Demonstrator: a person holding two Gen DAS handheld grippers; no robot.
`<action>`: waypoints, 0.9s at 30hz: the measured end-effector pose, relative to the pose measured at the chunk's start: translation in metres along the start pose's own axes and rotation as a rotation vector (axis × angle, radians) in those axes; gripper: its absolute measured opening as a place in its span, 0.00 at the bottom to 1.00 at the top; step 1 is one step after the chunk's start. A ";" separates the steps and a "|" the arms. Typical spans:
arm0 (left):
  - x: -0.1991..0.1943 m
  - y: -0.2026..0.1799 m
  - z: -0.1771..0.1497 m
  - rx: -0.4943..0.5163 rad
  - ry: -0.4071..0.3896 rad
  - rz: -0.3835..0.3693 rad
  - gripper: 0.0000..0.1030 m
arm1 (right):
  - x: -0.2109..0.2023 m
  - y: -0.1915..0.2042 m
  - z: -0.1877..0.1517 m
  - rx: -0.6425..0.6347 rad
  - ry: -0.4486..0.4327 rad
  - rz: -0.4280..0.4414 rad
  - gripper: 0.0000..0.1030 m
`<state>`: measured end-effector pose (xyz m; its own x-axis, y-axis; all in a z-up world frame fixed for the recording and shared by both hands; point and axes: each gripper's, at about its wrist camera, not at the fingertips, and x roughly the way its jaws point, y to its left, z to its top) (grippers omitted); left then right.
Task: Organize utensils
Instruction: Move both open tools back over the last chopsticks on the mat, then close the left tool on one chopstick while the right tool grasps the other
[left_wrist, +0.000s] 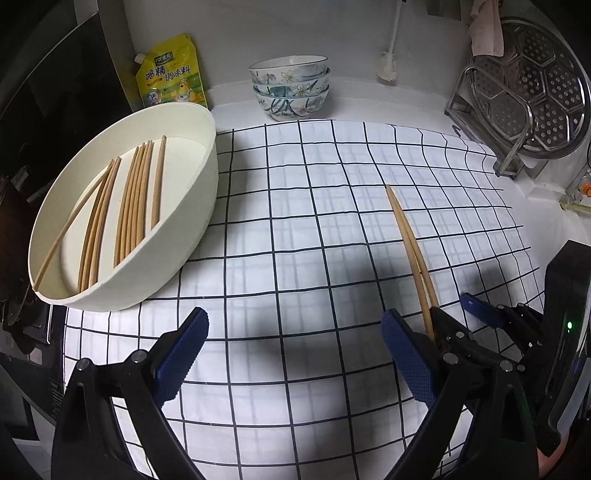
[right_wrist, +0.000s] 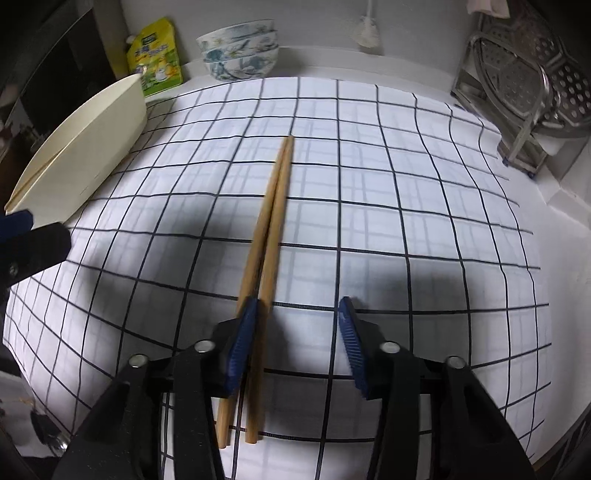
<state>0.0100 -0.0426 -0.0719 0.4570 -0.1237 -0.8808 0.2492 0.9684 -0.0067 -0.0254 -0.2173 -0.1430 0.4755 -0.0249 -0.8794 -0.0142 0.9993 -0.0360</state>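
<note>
Two wooden chopsticks (right_wrist: 273, 218) lie side by side on the checked cloth (right_wrist: 406, 206); they also show in the left wrist view (left_wrist: 410, 247). My right gripper (right_wrist: 297, 343) is open, low over their near ends; one chopstick runs between the fingers beside the left pad, the other passes under that pad. My left gripper (left_wrist: 295, 354) is open and empty above the cloth, left of the right gripper (left_wrist: 450, 317). A cream oval bowl (left_wrist: 192, 177) at the left holds several chopsticks (left_wrist: 136, 199).
Stacked floral bowls (left_wrist: 291, 88) and a yellow seasoning pouch (left_wrist: 170, 74) stand at the back wall. A metal rack with a perforated steamer plate (left_wrist: 532, 96) stands at the back right. A dark stove edge (left_wrist: 22, 332) lies to the left.
</note>
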 end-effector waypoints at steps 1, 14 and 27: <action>0.001 -0.002 0.000 0.001 0.000 0.000 0.90 | 0.000 0.000 0.000 -0.002 -0.001 0.005 0.13; 0.042 -0.061 -0.004 0.049 0.010 -0.050 0.90 | -0.013 -0.064 -0.021 0.137 0.004 0.003 0.06; 0.072 -0.089 -0.009 0.063 0.035 0.013 0.90 | -0.025 -0.103 -0.034 0.207 -0.013 0.020 0.14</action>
<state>0.0133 -0.1356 -0.1393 0.4304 -0.1024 -0.8968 0.2970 0.9543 0.0336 -0.0658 -0.3207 -0.1339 0.4885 -0.0063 -0.8726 0.1568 0.9843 0.0807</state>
